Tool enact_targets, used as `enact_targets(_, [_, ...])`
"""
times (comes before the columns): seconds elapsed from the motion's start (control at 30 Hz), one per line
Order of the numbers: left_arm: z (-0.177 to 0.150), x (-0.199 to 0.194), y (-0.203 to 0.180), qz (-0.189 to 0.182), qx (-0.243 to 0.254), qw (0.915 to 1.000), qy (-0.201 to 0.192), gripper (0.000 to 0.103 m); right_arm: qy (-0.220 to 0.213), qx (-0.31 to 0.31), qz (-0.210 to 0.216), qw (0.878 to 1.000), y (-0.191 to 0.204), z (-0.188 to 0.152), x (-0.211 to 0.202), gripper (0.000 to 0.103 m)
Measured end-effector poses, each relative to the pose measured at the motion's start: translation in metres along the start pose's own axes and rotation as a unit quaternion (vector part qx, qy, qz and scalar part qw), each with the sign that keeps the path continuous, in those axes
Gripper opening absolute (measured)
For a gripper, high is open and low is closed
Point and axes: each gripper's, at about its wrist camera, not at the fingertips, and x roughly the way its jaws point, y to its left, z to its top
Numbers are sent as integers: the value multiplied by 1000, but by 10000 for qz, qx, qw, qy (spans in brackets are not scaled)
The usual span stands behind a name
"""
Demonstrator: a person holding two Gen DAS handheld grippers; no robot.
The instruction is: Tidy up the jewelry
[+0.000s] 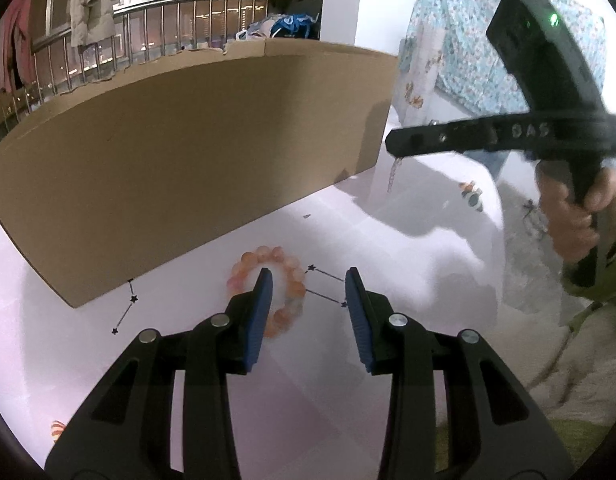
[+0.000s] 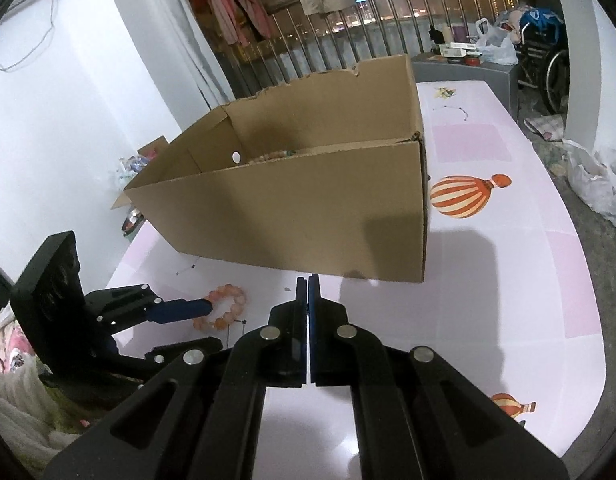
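Your left gripper (image 1: 308, 276) stands part open over the table (image 2: 488, 300), with nothing pressed between its 2 blue pads (image 1: 260, 312). The bracelet (image 1: 268, 292), a ring of orange-pink beads, lies flat on the table just in front of the box (image 1: 188, 152), near the middle of its long side. The left pad sits over the middle of the bracelet; whether it touches the beads cannot be told. The right pad is clear of the ring, on the side away from the box's left end. Your right gripper (image 2: 308, 280) is closed, its pads pressed flat together just in front of the box, near its right corner. From the left wrist view a thin pale strand (image 1: 393, 176) hangs from its tip; what it is cannot be made out. Your hand (image 1: 576, 220) grips the handle to the right of the box. The box is open-topped, and a few small items (image 2: 276, 155) lie on its floor, too small to name.
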Motion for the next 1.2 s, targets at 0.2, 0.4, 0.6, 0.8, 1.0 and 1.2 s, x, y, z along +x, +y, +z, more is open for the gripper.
enact_targets(0.2, [2,9,-3,274,160,9993,203,28,29,19,101,9999,-2,-2,0,1])
enact_targets(0.4, [2,9,3,408,-30,9990,160,9,43,66,124,9999,-1,-5,4,1])
enact_targets(0.6, [0,3,1,505,-65,9986,114,8,70,70,180,9998,-2,-10,5,1])
enact_targets(0.8, [6,-13,2,636,-111,9979,-70,8,-80,-187,113,9997,5,-7,-5,1])
enact_targets(1.0, [24,-47,8,817,-207,9956,-409,8,-518,-469,199,9974,14,3,-32,1])
enact_targets(1.2, [48,-84,17,897,-341,9924,-774,8,-860,-359,343,9951,10,21,-60,1])
